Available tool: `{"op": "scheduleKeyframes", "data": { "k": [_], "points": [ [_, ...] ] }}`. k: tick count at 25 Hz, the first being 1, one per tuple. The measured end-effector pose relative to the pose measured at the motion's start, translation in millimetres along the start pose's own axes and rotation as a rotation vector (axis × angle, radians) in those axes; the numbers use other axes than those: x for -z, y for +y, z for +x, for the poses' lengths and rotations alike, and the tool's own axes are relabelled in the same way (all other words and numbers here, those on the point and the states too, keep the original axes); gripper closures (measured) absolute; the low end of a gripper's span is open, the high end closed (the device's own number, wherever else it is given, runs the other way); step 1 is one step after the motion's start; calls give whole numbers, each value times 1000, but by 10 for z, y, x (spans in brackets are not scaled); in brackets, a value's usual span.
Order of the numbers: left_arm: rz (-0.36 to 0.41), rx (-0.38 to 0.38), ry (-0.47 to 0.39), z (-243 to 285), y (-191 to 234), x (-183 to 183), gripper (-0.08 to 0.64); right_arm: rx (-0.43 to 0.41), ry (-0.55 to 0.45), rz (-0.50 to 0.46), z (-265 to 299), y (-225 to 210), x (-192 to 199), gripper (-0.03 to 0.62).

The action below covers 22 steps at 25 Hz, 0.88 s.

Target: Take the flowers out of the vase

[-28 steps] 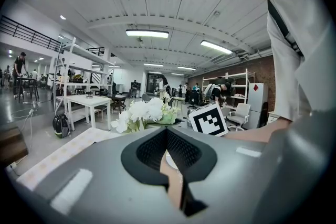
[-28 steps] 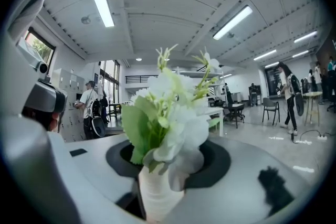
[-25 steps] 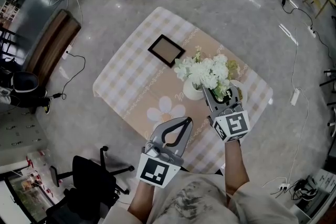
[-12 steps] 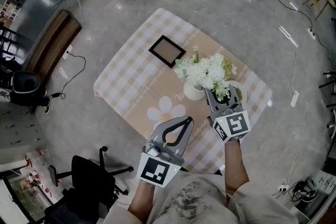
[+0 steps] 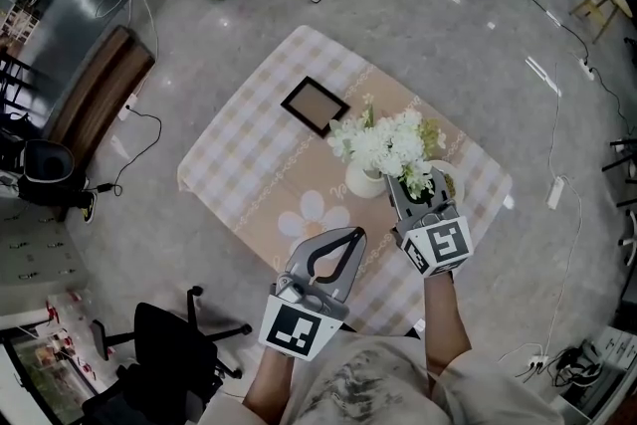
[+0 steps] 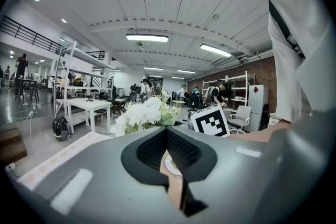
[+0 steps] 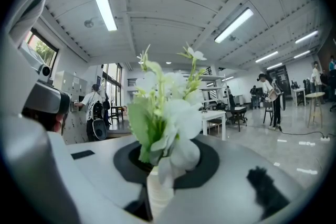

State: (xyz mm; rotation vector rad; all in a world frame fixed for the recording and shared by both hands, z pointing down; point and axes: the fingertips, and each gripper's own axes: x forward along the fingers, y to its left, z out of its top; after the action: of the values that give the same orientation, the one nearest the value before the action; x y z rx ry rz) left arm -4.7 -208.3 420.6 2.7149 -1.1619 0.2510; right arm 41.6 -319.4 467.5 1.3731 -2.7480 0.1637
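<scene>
A white vase point(image 5: 364, 180) with a bunch of white flowers point(image 5: 383, 142) stands on the checked table point(image 5: 249, 154). My right gripper point(image 5: 408, 182) reaches into the bunch's right side. Its jaws have just been closing and are now shut on a white and green flower sprig point(image 7: 165, 113), which stands upright between them in the right gripper view point(image 7: 157, 186). My left gripper point(image 5: 355, 233) hovers shut and empty over the table's near edge. From the left gripper view point(image 6: 167, 131) the flowers point(image 6: 144, 113) show ahead.
A dark picture frame point(image 5: 315, 106) lies on the table behind the vase. A pale round vessel point(image 5: 445, 176) sits just right of the bunch. A black office chair point(image 5: 174, 343) stands at lower left, a wooden bench point(image 5: 100, 95) to the left, and cables cross the floor.
The right gripper's jaws have narrowed onto the flower sprig at the bunch's right side. The left gripper has stayed where it was.
</scene>
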Motion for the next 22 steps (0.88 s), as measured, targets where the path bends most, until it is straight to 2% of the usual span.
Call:
{"op": "scheduleKeyframes", "data": {
  "k": [22],
  "points": [
    [21,3,-33,-106,-145,-137,551,4,-83,-29,-155,88,-459,516]
  ]
}}
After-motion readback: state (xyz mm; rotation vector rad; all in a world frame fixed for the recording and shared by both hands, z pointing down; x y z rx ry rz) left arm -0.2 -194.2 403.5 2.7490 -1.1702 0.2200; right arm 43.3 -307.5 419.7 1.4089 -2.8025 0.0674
